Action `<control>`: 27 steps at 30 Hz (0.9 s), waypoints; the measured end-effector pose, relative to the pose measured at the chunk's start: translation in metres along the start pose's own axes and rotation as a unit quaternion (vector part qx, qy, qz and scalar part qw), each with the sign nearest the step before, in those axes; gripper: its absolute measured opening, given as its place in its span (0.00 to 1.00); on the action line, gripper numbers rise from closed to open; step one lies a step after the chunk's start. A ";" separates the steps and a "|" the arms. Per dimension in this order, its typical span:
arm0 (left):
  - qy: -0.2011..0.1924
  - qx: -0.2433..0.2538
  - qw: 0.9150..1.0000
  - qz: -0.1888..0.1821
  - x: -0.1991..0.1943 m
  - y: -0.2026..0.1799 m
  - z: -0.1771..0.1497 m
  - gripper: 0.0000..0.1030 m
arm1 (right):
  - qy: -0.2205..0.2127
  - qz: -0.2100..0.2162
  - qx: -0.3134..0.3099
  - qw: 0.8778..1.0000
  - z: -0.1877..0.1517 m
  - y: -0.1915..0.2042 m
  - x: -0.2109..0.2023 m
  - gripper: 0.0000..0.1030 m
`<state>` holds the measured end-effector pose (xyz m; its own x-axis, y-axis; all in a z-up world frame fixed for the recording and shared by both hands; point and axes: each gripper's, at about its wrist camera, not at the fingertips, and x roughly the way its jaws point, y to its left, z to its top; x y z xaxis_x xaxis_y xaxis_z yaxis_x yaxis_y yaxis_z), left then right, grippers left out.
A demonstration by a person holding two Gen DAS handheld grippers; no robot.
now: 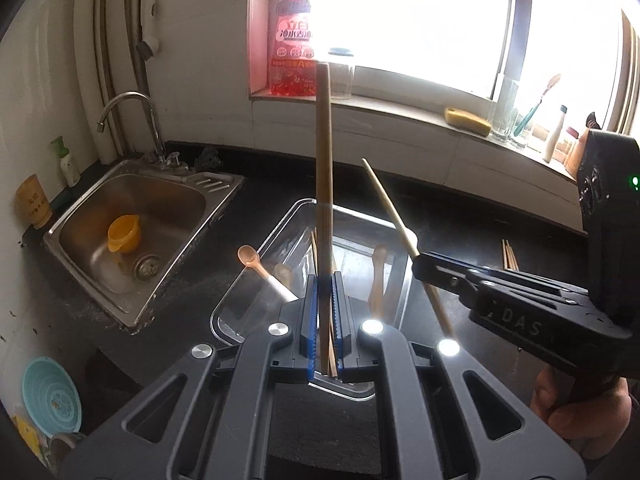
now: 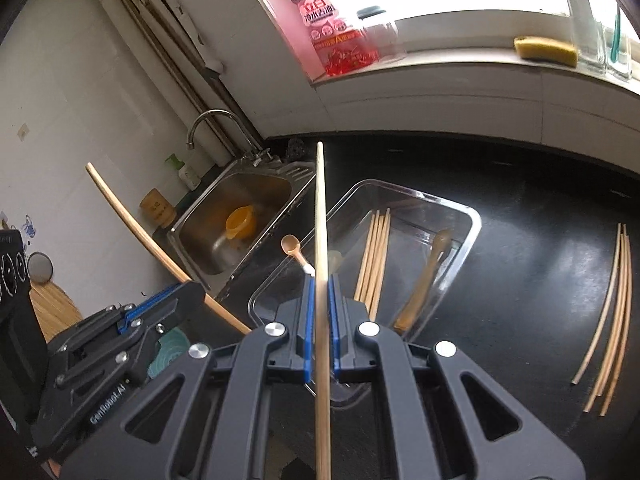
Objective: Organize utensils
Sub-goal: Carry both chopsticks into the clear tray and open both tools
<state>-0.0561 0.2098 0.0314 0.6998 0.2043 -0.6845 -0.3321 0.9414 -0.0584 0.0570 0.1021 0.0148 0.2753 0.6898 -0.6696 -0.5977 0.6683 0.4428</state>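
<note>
— Nearest? Left black gripper with blue pads (image 1: 327, 280) pinching one pale wooden chopstick (image 1: 324, 140), holding it upright above the clear plastic rectangular tray (image 1: 260, 248).

— And the other? Right black gripper with blue pads (image 2: 320, 280) clamping a second long wooden chopstick (image 2: 321, 240) between closed jaws, seen side-on from the left view (image 1: 418, 258), reading "DAS"; "GenRobot.AI" showing on the left body.

— Inside the tray? Four bamboo chopsticks (image 2: 374, 256) lying together, a wooden spoon (image 2: 424, 276) resting beside them; a small round wooden spoon with white handle (image 2: 294, 250) leaning over the rim.

— Further out? Loose chopsticks (image 2: 612, 312) lying on the black counter (image 2: 520, 220), well apart. Steel sink (image 1: 132, 216) holding an orange cup (image 1: 123, 234). Red detergent pouch (image 1: 291, 52) with unreadable Chinese lettering and yellow sponge (image 1: 467, 120) sitting on the windowsill.
</note>
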 end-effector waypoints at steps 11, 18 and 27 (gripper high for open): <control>0.028 -0.002 1.000 -0.009 0.040 0.009 0.006 0.06 | 0.021 -0.011 0.016 1.000 0.014 -0.010 0.045 0.07; 0.069 0.005 0.997 -0.037 0.080 0.012 0.013 0.06 | 0.041 -0.015 0.039 0.998 0.024 -0.027 0.077 0.07; 0.102 0.011 0.995 -0.020 0.119 0.020 0.025 0.75 | 0.092 -0.014 0.081 0.992 0.043 -0.060 0.107 0.29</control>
<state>0.0366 0.2592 -0.0328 0.5688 0.1096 -0.8152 -0.2909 0.9538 -0.0747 0.1541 0.1475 -0.0577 0.1382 0.6177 -0.7742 -0.4595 0.7325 0.5024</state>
